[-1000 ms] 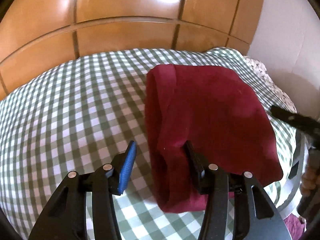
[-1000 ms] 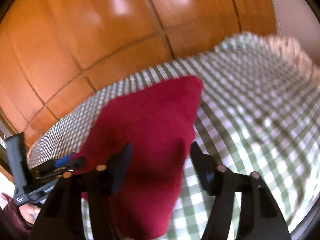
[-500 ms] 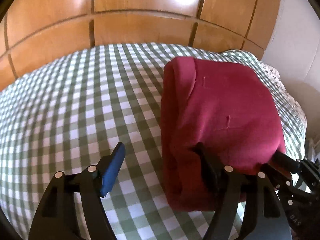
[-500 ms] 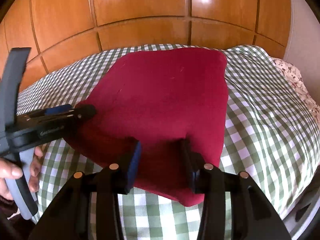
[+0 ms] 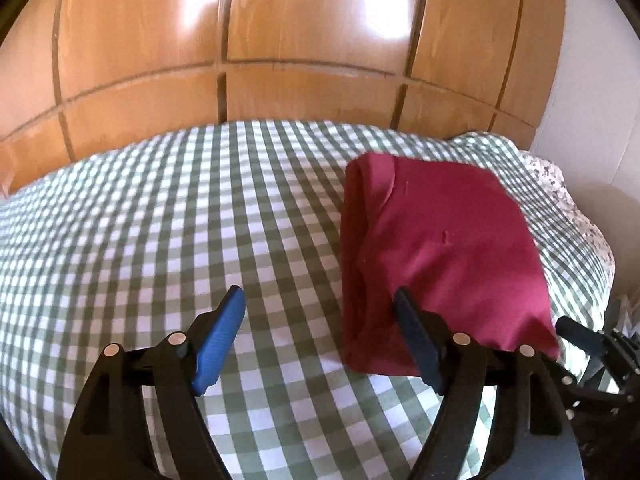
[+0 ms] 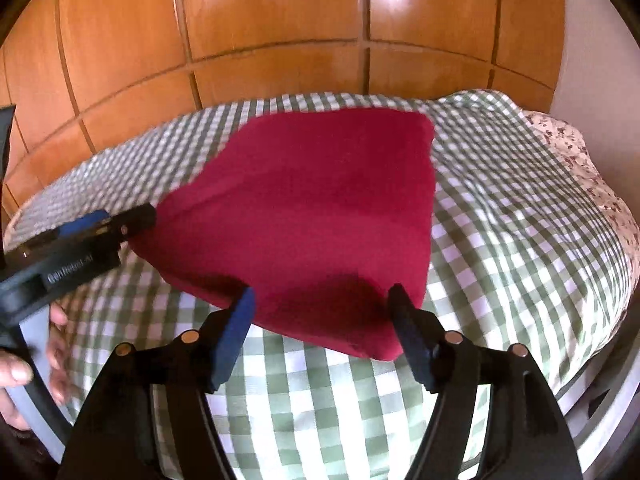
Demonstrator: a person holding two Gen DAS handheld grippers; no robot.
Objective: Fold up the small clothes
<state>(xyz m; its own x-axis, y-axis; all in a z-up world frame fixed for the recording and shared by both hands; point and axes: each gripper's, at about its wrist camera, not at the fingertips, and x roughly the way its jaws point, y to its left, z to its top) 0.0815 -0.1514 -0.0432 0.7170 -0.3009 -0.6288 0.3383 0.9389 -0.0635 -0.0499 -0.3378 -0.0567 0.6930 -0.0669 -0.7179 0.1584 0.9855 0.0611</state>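
A folded dark-red cotton garment (image 5: 444, 256) lies on the green-and-white checked bedspread (image 5: 160, 240) before a panelled wooden wardrobe (image 5: 280, 40), towards the bed's right side. The right gripper (image 6: 322, 320), half a second ago nearly closed over the garment's near edge, now has its jaws spread wide and empty. The left gripper (image 5: 318, 324) is likewise wide open, holding nothing, at the near left corner, which suggests the fold has just been set down. The garment's long axis runs from the grippers towards the wardrobe, rolled edge to the left.
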